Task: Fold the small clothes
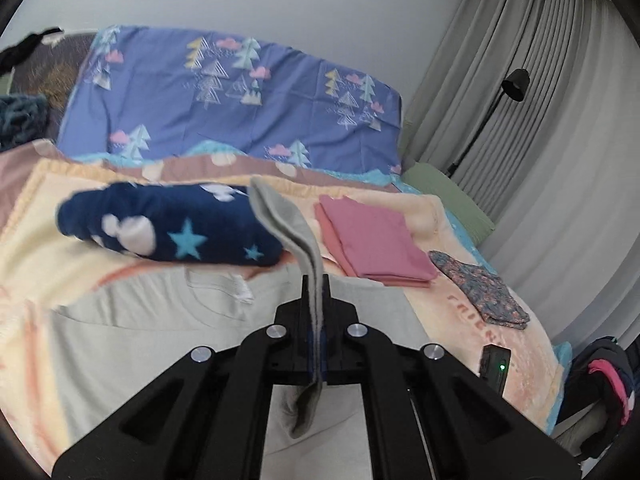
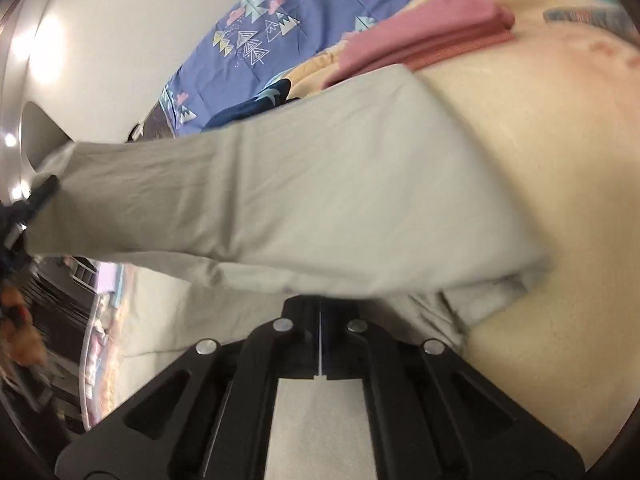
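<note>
A pale grey garment (image 1: pixel 168 320) lies spread on the cream blanket (image 1: pixel 460 312). My left gripper (image 1: pixel 316 292) is shut on an edge of it, and a strip of grey cloth stands up between the fingers and hangs below them. In the right wrist view the same grey garment (image 2: pixel 300 184) is lifted and stretched across the frame. My right gripper (image 2: pixel 320 304) is shut, with the garment's lower edge at its tips. My left gripper shows at the far left of the right wrist view (image 2: pixel 40 196), holding the other end.
A folded pink garment (image 1: pixel 372 236) and a folded floral piece (image 1: pixel 480 288) lie to the right on the blanket. A navy star-print fleece (image 1: pixel 168 224) lies behind. A blue tree-print sheet (image 1: pixel 240 92) covers the back. A black device with a green light (image 1: pixel 496 364) sits near the bed's right edge.
</note>
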`<state>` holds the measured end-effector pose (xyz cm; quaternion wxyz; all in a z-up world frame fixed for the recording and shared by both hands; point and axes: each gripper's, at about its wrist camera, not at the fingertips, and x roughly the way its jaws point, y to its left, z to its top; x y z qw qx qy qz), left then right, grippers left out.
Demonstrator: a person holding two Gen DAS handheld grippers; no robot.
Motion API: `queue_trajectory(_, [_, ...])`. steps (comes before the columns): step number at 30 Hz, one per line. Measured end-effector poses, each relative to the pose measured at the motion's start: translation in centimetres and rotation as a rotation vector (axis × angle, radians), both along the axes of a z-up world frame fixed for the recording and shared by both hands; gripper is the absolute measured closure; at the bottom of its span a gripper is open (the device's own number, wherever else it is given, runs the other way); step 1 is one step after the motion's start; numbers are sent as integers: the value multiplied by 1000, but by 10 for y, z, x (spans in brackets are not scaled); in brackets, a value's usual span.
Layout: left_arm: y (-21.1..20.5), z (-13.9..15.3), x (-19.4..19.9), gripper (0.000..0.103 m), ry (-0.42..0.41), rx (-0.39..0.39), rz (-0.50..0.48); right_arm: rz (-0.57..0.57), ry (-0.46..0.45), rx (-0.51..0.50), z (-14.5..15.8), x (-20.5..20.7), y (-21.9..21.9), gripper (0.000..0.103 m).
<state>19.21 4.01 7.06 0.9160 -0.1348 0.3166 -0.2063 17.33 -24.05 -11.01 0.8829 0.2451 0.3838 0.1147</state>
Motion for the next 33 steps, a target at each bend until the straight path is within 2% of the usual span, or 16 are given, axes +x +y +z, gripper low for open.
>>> queue_trajectory(3, [20, 10, -8, 101, 2, 15, 38, 3, -26, -136, 4, -4, 21, 100])
queue_trajectory(8, [66, 7, -22, 101, 11, 12, 108, -2, -31, -118, 4, -6, 19, 99])
queue_trajectory(11, [82, -19, -27, 101, 57, 32, 138, 5, -35, -156, 6, -11, 25, 97])
queue_trajectory(16, [117, -84, -25, 101, 173, 101, 243, 41, -49, -189, 7, -20, 34, 81])
queue_trajectory(19, [135, -121, -21, 101, 255, 43, 244, 47, -50, -196, 7, -19, 34, 78])
queue_trajectory(20, [140, -131, -19, 98, 287, 31, 256, 51, -49, -196, 7, -19, 35, 78])
queue_trajectory(22, [145, -143, -16, 85, 314, 7, 270, 56, -50, -196, 7, -18, 36, 75])
queue_trajectory(24, [150, -149, -12, 75, 304, -55, 277, 64, -54, -201, 7, -18, 37, 71])
queue_trajectory(27, [151, -148, 0, 65, 303, -90, 281, 77, -59, -210, 6, -19, 40, 66])
queue_trajectory(28, [149, -148, 4, 65, 303, -82, 286, 81, -61, -213, 6, -19, 41, 64])
queue_trajectory(29, [147, -146, 9, 70, 301, -71, 287, 85, -62, -216, 6, -19, 41, 64])
queue_trajectory(30, [143, -143, 15, 101, 294, -56, 281, 86, -63, -219, 6, -19, 42, 63])
queue_trajectory(31, [139, -139, 18, 102, 285, -42, 280, 87, -63, -220, 7, -19, 42, 63])
queue_trajectory(33, [134, -116, 14, 102, 182, -1, 294, 87, -64, -218, 6, -19, 42, 63])
